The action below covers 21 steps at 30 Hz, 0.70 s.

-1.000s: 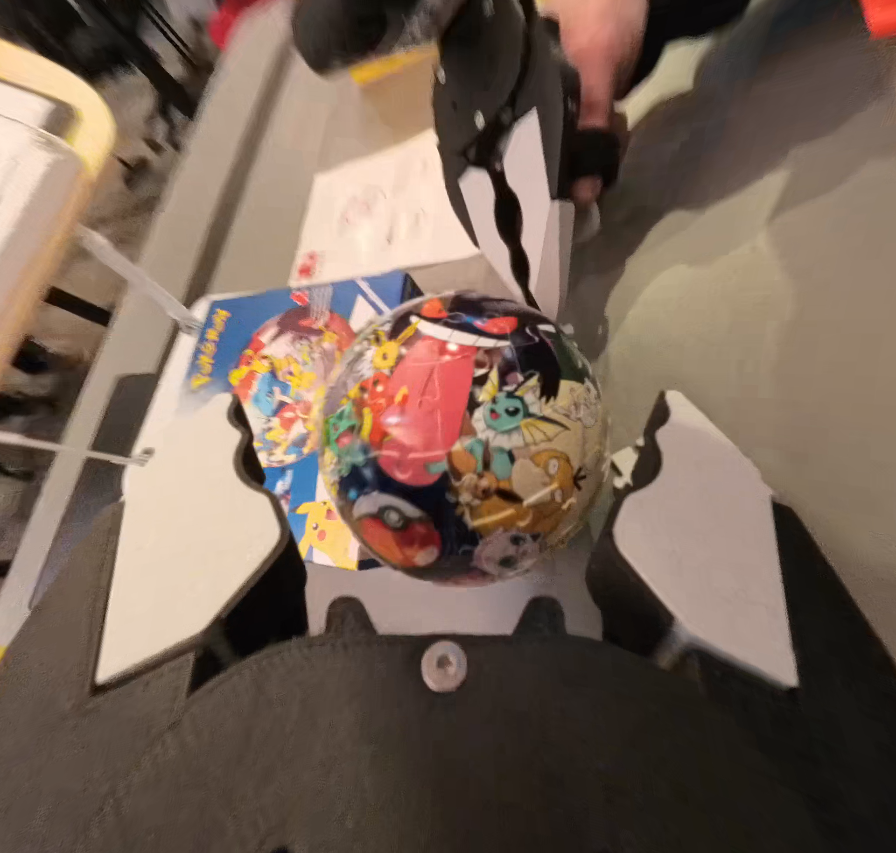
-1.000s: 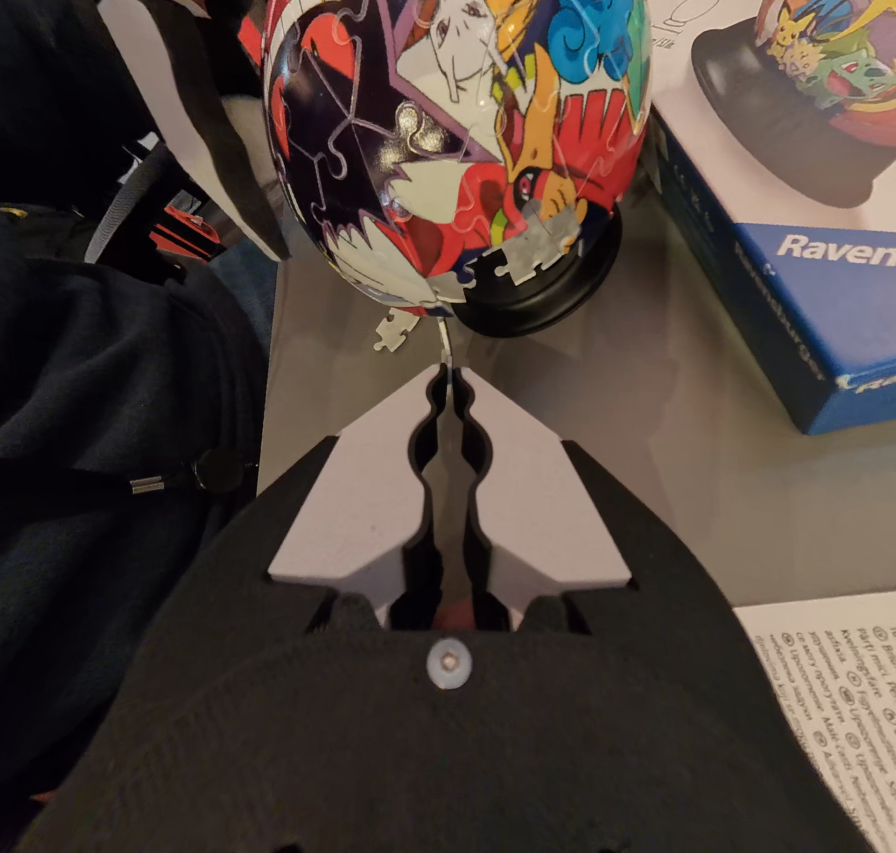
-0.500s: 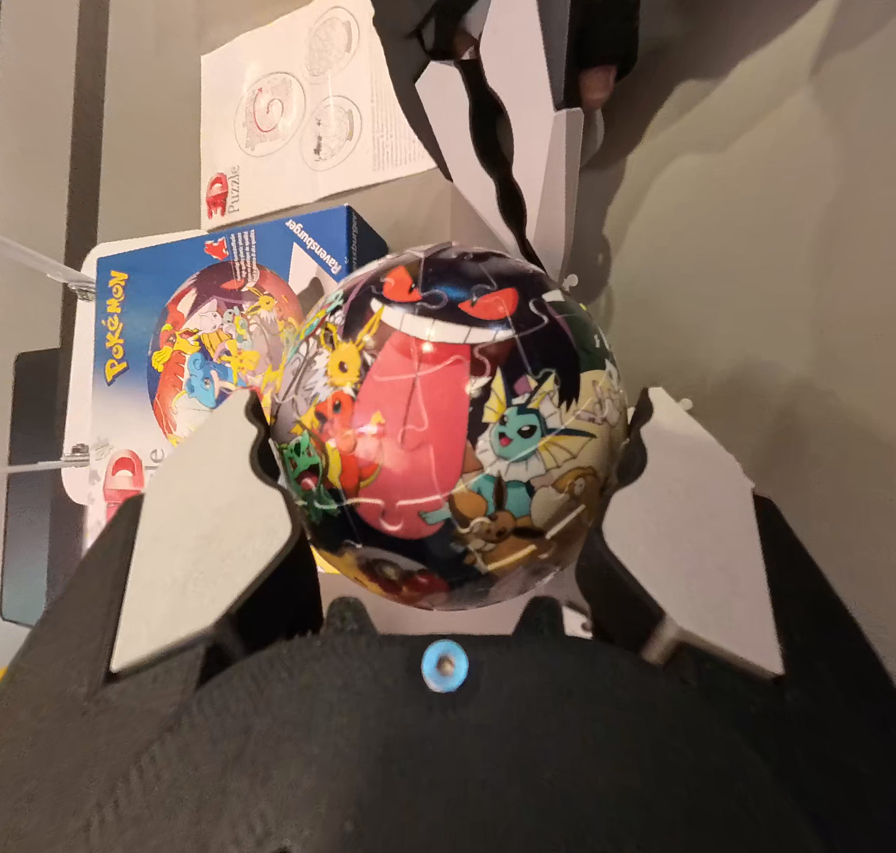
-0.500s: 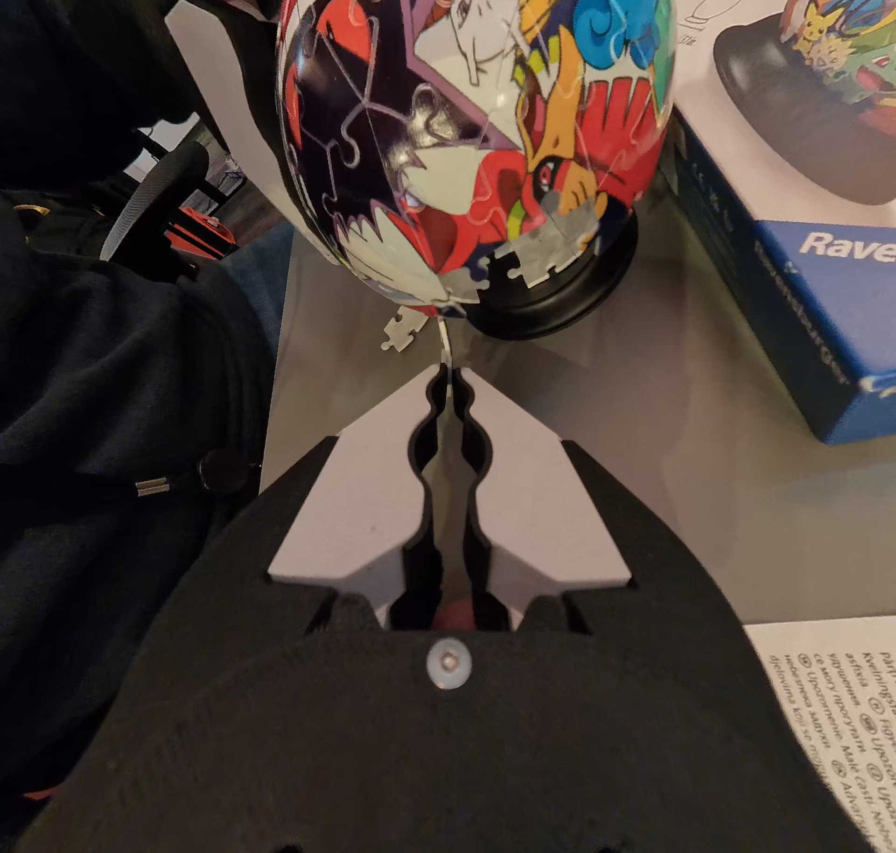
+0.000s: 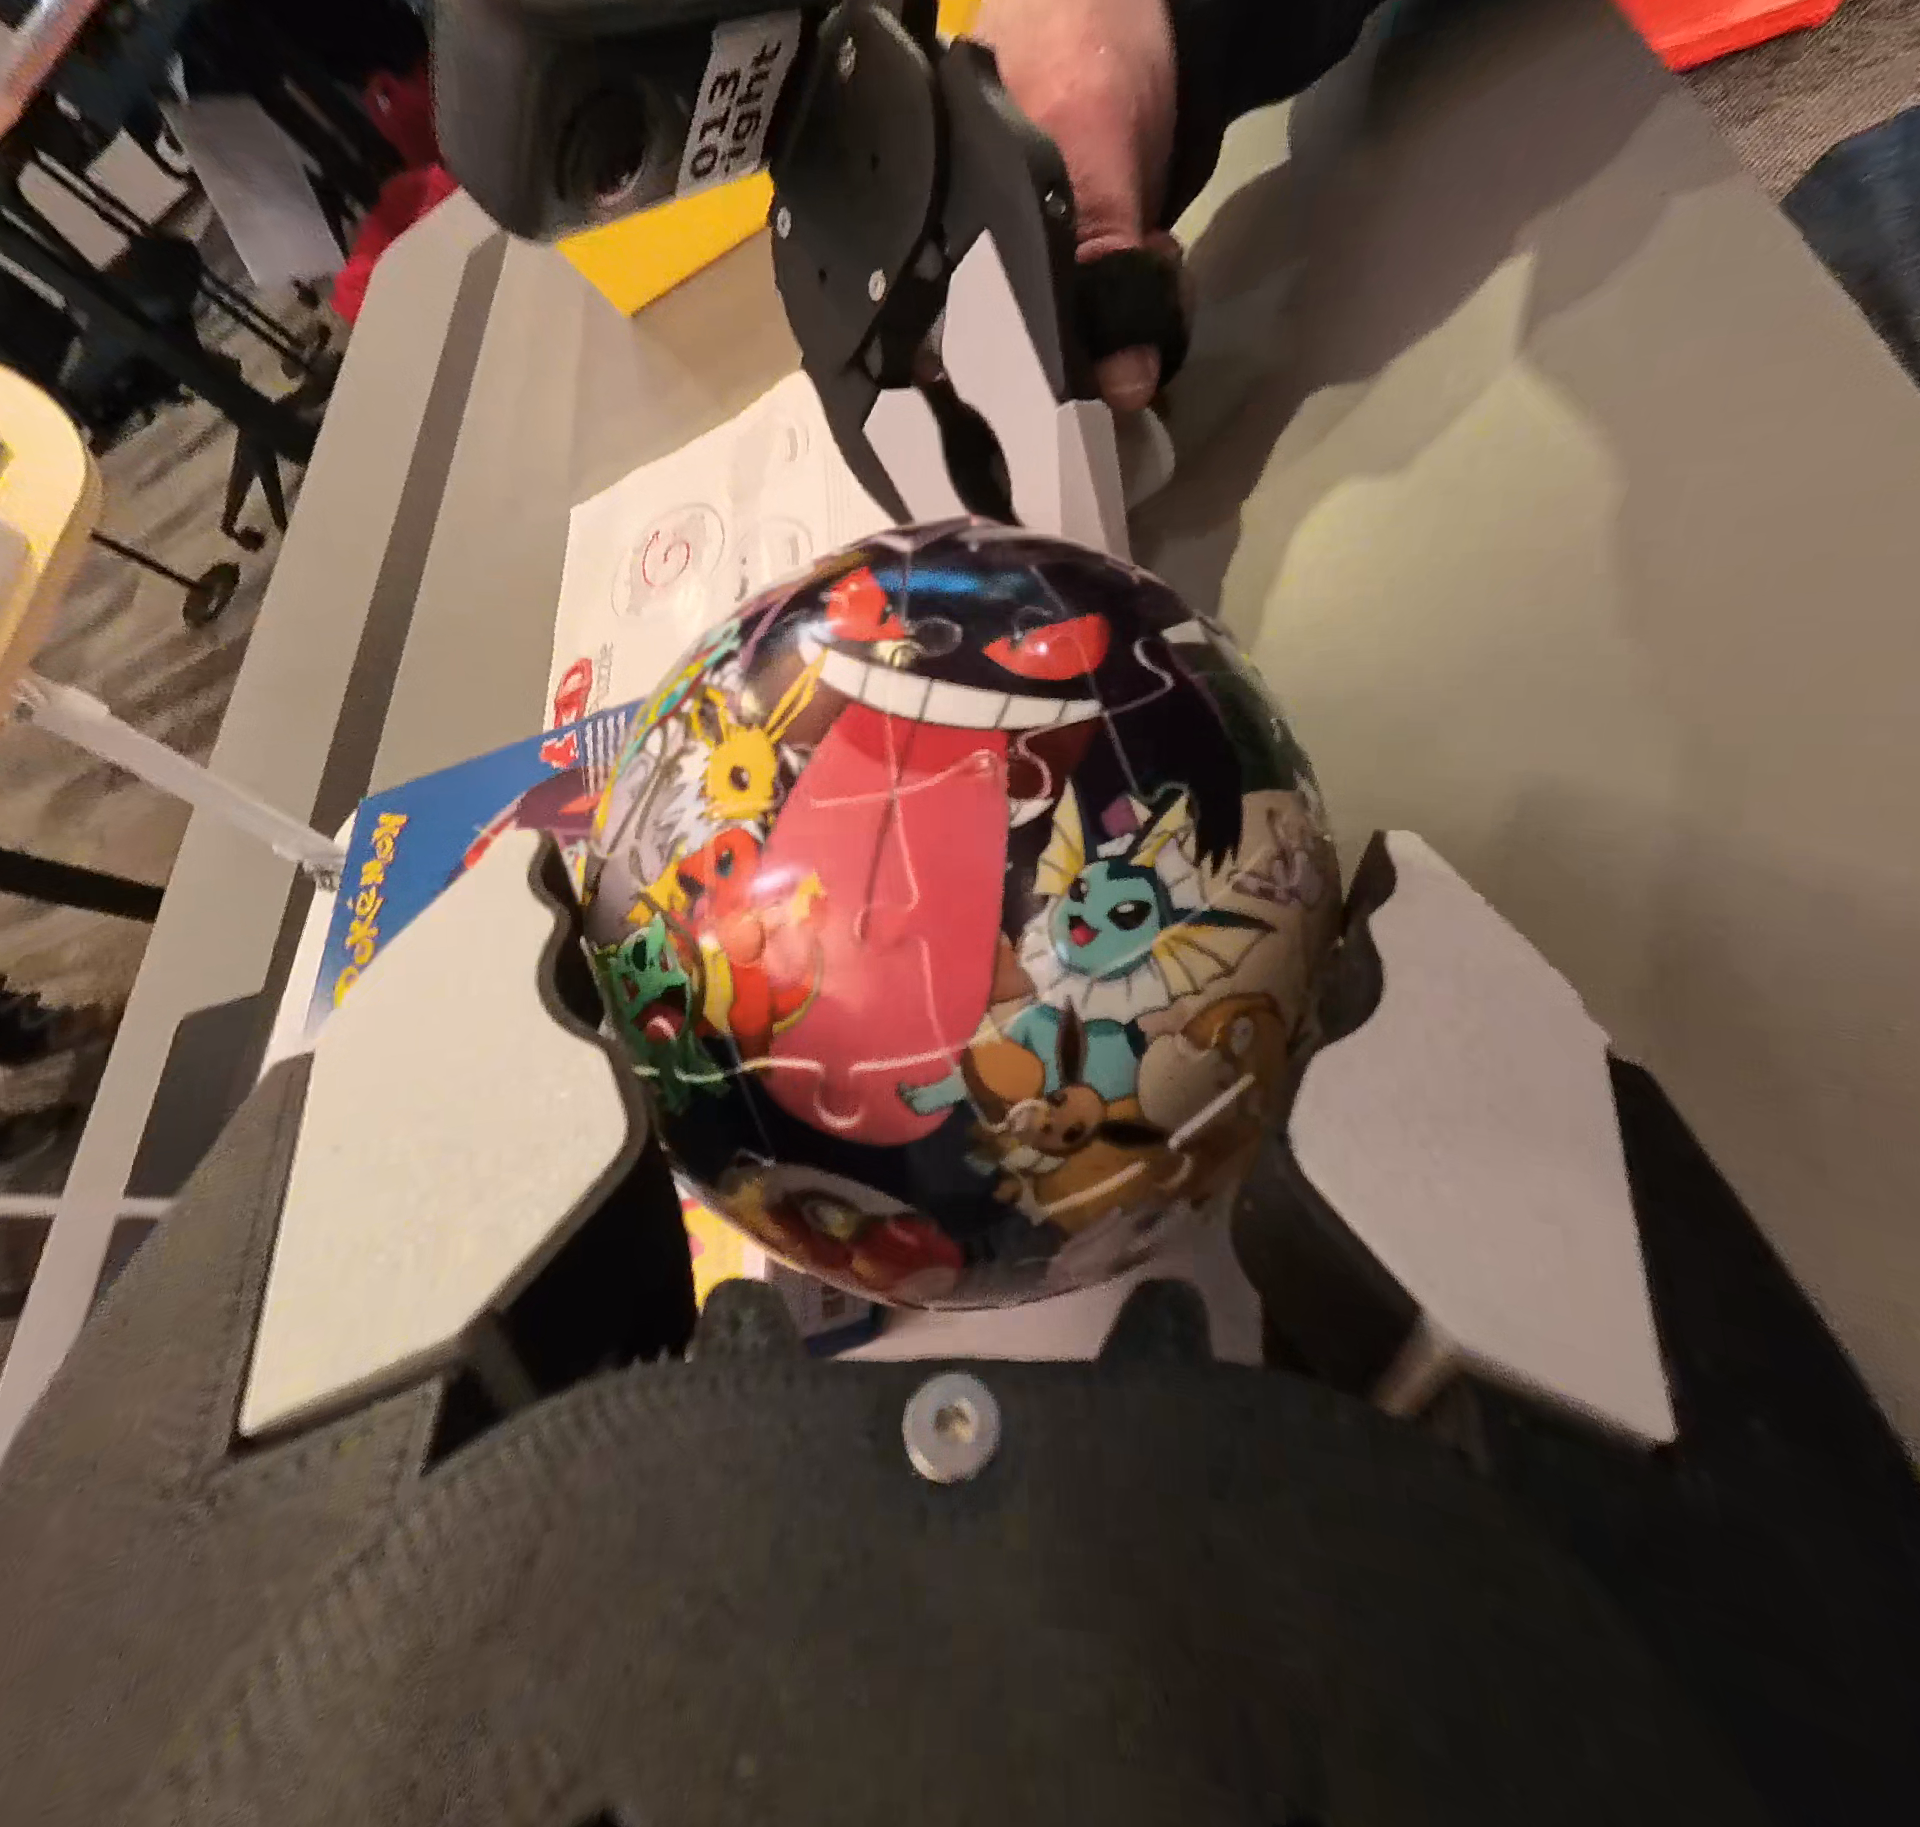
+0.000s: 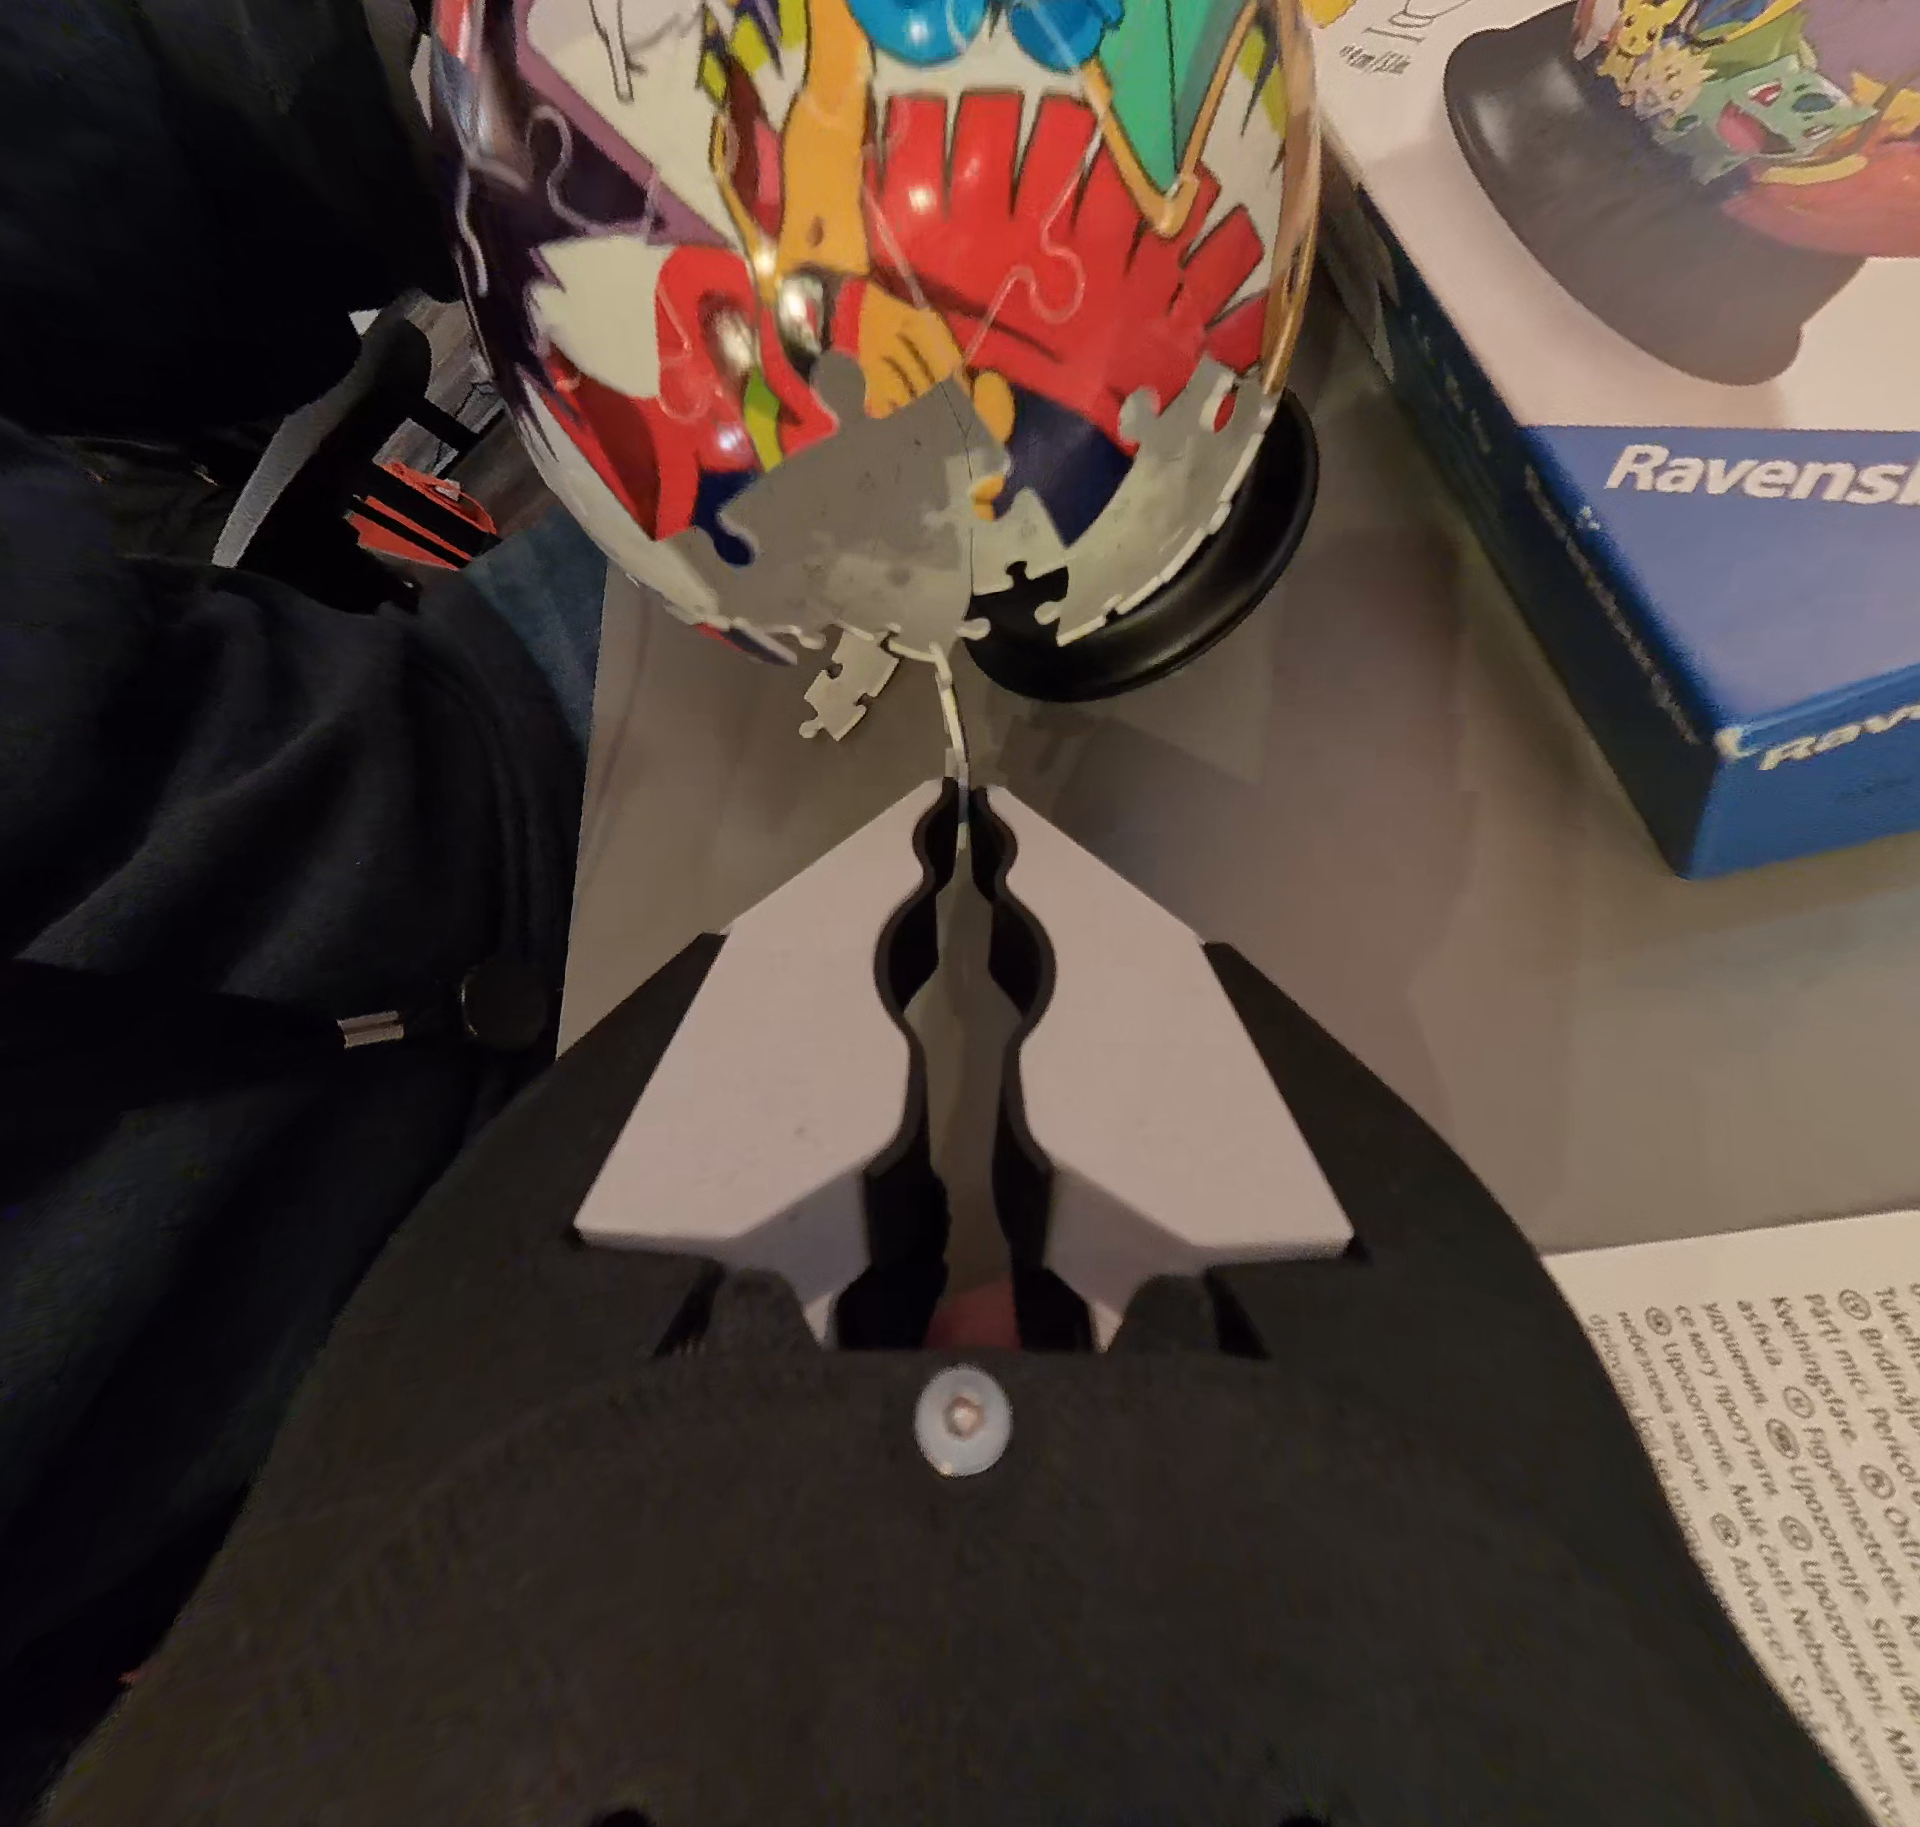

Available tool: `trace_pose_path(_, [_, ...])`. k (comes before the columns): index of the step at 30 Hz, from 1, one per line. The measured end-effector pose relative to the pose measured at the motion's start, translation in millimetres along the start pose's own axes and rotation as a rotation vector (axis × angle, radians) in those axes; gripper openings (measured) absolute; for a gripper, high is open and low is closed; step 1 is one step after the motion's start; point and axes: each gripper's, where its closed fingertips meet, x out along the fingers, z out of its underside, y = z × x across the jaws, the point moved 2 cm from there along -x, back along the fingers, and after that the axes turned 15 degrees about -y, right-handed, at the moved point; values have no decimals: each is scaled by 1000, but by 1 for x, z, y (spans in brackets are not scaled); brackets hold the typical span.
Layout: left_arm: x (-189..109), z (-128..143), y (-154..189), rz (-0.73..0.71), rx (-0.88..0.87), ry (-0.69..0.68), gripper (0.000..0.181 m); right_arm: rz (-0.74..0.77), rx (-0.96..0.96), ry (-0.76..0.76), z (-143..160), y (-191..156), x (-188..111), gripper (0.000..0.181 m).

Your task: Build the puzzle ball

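Note:
The colourful puzzle ball (image 5: 956,904) sits between the fingers of my left gripper (image 5: 956,946), which is shut on its two sides and holds it above the table. In the right wrist view the ball (image 6: 883,219) shows a jagged opening low down with its grey inner side (image 6: 883,530). My right gripper (image 6: 961,801) is shut on a thin white puzzle piece (image 6: 951,728), held edge-on with its tip at the rim of the opening. A loose white piece (image 6: 847,697) lies just below that rim. The right gripper also shows in the left wrist view (image 5: 956,489), behind the ball.
A black round stand (image 6: 1195,582) sits on the table behind the ball. The blue puzzle box (image 6: 1662,530) is at the right, an instruction sheet (image 6: 1766,1465) at the lower right. A dark sleeve (image 6: 208,738) fills the left. A yellow object (image 5: 665,239) is at the far table edge.
The ball has turned so its opening faces my right gripper and has come closer to it. Both grippers have kept their hold.

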Motion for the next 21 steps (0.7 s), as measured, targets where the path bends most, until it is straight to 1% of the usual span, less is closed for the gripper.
trace_pose_path(7, [3,4,0,18,84,23,135,-6,30,-35,-13,3,9,0])
trace_pose_path(13, [5,8,2,9,178,-1,135,-8,47,-54,-25,9,20,0])
trace_pose_path(21, [5,10,5,-14,231,1,135,40,42,-129,-28,13,29,0])
